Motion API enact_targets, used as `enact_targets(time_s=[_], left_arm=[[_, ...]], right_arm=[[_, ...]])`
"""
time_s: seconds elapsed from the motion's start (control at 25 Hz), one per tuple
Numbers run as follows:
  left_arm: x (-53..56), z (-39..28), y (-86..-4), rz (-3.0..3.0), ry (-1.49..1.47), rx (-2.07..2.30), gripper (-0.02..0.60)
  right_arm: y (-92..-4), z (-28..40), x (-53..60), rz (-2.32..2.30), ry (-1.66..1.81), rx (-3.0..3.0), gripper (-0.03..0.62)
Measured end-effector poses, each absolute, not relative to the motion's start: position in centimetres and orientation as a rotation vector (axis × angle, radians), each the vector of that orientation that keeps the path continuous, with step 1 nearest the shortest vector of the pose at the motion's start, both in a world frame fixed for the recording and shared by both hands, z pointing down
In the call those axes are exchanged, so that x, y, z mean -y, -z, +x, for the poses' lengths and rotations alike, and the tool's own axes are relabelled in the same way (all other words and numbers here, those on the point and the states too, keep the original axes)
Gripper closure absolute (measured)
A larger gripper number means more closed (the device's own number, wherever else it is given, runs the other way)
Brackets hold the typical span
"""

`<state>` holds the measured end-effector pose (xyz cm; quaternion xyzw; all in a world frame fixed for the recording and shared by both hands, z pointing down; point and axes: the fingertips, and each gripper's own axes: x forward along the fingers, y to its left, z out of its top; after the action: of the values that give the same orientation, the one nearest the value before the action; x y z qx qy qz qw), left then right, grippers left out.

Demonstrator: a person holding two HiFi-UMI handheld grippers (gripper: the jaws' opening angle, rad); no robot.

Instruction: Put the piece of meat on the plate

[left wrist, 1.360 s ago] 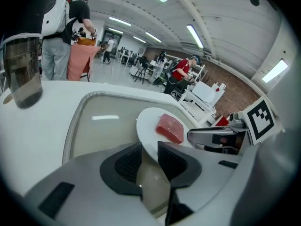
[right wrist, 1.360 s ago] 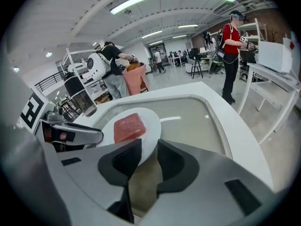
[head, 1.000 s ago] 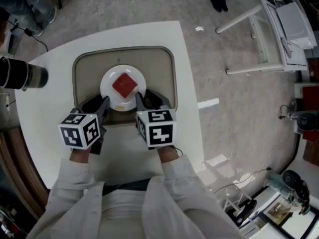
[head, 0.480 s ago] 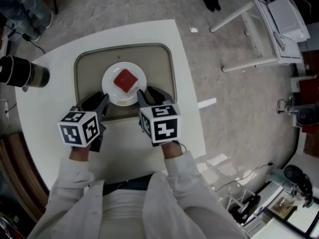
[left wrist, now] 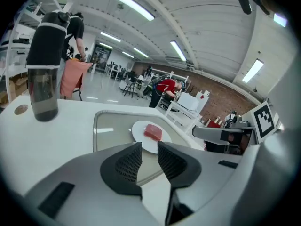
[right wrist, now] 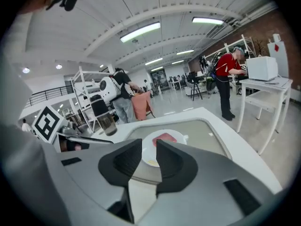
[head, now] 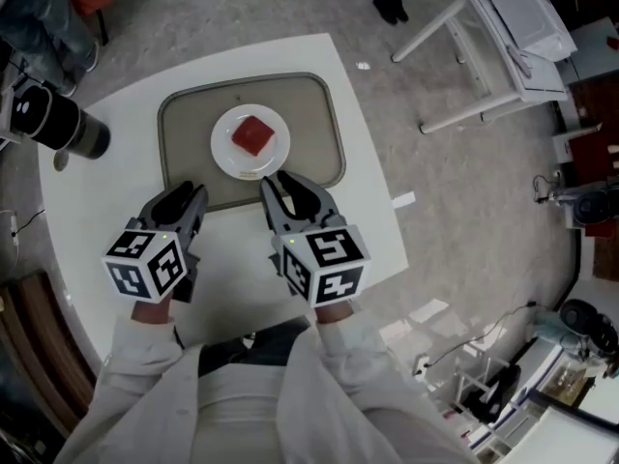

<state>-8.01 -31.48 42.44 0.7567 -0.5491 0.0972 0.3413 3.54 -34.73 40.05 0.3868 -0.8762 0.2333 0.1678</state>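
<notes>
left gripper (left wrist: 149,150) and right gripper (right wrist: 149,147) are each holding their jaws slightly apart, grasping nothing, and hovering at the near edge of the tray (head: 184,114). the piece of meat (head: 253,135) is lying centred on the plate (head: 224,155), inside the tray. risk: a gripper swinging forward could be knocking the plate's rim, sliding it or tipping the meat off.

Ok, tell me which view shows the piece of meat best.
The head view: it looks down on the piece of meat, whole and unblocked on the plate. Both gripper views show it small, at a shallow angle, beyond their jaws.
</notes>
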Motion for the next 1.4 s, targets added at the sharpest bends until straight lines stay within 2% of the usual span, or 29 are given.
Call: enact_targets(time_s=[0.08, 0.12, 0.16, 0.28, 0.72, 0.88, 1.4], left_arm=[[30.0, -8.2, -41.5, 2.011, -0.252, 1.419, 0.476], [29.3, -8.3, -41.0, 2.032, -0.248, 1.413, 0.478], [28.5, -8.5, -40.4, 2.054, -0.243, 1.407, 0.488], [25.2, -9.0, -38.9, 2.113, -0.235, 1.387, 0.541], [13.9, -10.8, -35.0, 2.31, -0.242, 1.282, 0.563], [10.6, -10.4, -34.5, 2.343, -0.161, 1.195, 0.563], [7.2, -6.3, -34.5, 2.332, -0.137, 1.099, 0.569]], right_arm=[[-38.8, 3.1, 32.8, 1.109, -0.65, 2.545, 0.5], [-38.2, 2.8, 32.0, 1.116, -0.637, 2.56, 0.524], [-37.7, 2.6, 31.1, 1.121, -0.621, 2.572, 0.548], [-36.2, 1.7, 27.7, 1.136, -0.569, 2.599, 0.565], [-35.1, -0.4, 16.7, 1.264, -0.569, 2.575, 0.574], [-34.7, -1.0, 13.3, 1.253, -0.553, 2.564, 0.576], [-35.0, 0.7, 9.3, 1.151, -0.567, 2.55, 0.577]])
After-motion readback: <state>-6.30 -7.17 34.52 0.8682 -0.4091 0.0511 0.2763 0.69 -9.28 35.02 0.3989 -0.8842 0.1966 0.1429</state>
